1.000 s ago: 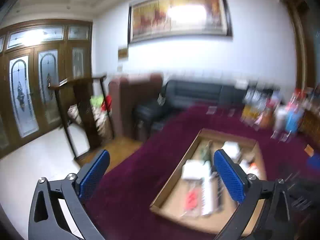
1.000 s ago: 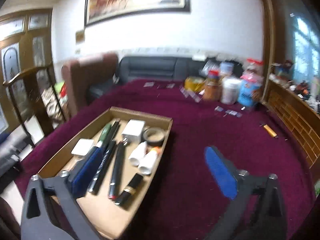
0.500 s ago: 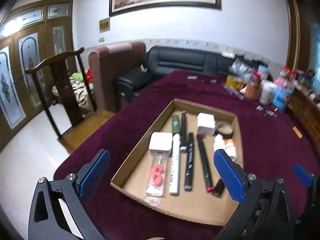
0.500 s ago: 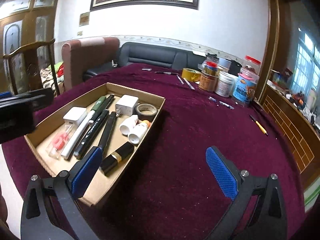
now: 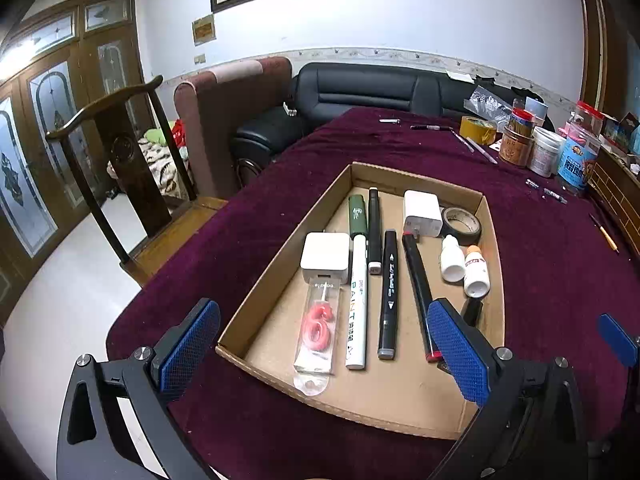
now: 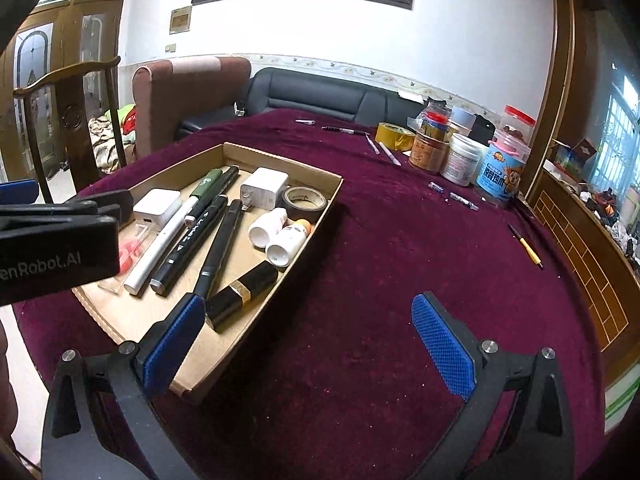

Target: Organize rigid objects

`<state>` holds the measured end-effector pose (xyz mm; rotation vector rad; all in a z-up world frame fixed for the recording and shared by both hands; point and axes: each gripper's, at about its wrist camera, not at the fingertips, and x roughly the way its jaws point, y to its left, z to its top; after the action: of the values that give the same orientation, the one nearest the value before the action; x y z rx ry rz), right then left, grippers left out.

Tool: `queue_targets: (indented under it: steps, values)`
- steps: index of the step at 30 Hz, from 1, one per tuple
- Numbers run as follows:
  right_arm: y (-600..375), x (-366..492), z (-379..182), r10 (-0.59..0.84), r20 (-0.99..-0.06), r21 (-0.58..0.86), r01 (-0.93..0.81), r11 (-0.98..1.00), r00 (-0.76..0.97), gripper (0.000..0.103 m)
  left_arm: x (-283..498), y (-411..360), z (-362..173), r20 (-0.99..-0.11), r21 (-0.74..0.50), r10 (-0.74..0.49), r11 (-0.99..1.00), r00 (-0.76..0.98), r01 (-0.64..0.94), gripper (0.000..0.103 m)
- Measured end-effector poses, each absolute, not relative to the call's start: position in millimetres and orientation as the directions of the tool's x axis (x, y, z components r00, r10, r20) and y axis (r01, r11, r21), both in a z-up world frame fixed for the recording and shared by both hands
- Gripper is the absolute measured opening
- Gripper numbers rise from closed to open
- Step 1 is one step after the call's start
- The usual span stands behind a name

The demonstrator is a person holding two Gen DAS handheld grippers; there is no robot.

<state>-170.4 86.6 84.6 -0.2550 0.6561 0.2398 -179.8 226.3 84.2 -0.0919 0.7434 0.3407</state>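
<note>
A shallow cardboard tray (image 5: 280,256) (image 6: 324,212) lies on the maroon tablecloth. It holds several markers, among them a white paint pen (image 5: 357,304), two white chargers (image 5: 325,256), a tape roll (image 5: 462,220), two small white bottles (image 6: 288,240), a black lipstick (image 6: 244,292) and a packaged red candle (image 5: 318,332). My left gripper (image 5: 324,348) is open and empty above the tray's near end. My right gripper (image 6: 306,342) is open and empty over the tray's near right corner.
Jars, tubs and a yellow tape roll (image 6: 394,136) stand at the table's far right. Loose pens (image 6: 384,148) and a pencil (image 6: 526,246) lie on the cloth. A wooden chair (image 5: 116,152), an armchair and a black sofa (image 5: 360,92) stand beyond the table.
Both grippers have swung toward the tray and come closer to it. The left view has turned from the room down onto the tray. Both jaws stay open.
</note>
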Motion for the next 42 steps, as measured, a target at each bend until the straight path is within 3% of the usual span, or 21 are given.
queue_targets:
  steps: [24,42]
  values:
    - [98,-174,78,0.132,-0.651,-0.188,-0.328,0.926,0.747,0.103,-173,237,66,-0.748,0.018,0.233,0.943,0.621,-0.332,0.102]
    - [101,-178,76,0.125,-0.656,-0.204,-0.334,0.920,0.744,0.103,-176,239,66,-0.735,0.023,0.249,0.939,0.630,-0.344,0.102]
